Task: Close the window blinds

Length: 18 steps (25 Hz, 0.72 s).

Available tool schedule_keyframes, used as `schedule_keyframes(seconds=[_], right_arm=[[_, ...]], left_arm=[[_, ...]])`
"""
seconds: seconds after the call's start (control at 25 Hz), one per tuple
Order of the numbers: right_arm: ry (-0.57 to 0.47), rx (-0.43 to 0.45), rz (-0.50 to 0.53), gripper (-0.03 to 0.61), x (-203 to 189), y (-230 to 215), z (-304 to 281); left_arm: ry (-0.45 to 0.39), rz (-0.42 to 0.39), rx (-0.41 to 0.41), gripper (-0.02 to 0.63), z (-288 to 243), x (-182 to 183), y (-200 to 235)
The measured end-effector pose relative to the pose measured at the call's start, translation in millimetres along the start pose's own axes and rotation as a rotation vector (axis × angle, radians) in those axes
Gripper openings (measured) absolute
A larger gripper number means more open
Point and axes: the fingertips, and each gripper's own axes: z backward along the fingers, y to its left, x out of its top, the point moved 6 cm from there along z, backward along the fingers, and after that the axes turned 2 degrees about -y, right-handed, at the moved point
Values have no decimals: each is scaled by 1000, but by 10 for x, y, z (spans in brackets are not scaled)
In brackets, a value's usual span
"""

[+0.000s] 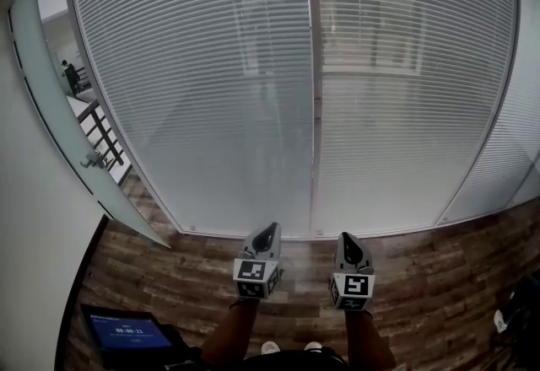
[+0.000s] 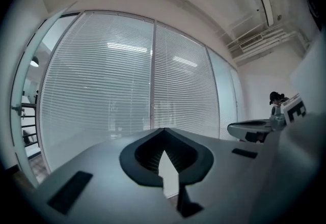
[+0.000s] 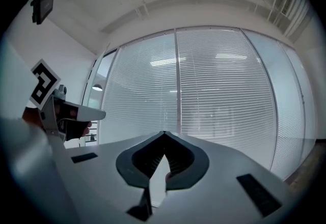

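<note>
White horizontal blinds (image 1: pixel 202 83) cover a tall window in two panels, split by a vertical mullion (image 1: pixel 312 108); a dim shape shows through the slats. Both grippers are held level a short way in front of the window's foot, apart from it. My left gripper (image 1: pixel 269 229) is shut and empty, its tips meeting (image 2: pixel 164 129). My right gripper (image 1: pixel 344 237) is likewise shut with nothing in it (image 3: pixel 164 132). Each gripper appears in the other's view: the right gripper (image 2: pixel 254 129) and the left gripper (image 3: pixel 66 116). I see no cord or wand for the blinds.
A frosted glass door (image 1: pixel 51 108) with a handle (image 1: pixel 93 160) stands open at the left, a railing (image 1: pixel 105 133) and a distant person (image 1: pixel 72 74) beyond it. A lit tablet (image 1: pixel 126 333) sits low left above the wooden floor (image 1: pixel 194 268). Dark objects (image 1: pixel 515 310) lie at right.
</note>
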Motion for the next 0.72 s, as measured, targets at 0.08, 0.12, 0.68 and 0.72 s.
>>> schedule_keyframes(seconds=[0.08, 0.12, 0.68, 0.72], right_arm=[[4, -8, 8, 2, 6, 79, -19], [3, -6, 15, 2, 8, 98, -21], [8, -2, 45, 2, -72, 132, -61], [14, -9, 38, 2, -67, 145, -57]], left_arm=[[14, 15, 1, 0, 31, 7, 43], [12, 12, -3, 0, 29, -15, 44], [28, 7, 11, 0, 80, -210, 149], [27, 5, 8, 0, 82, -221, 151]])
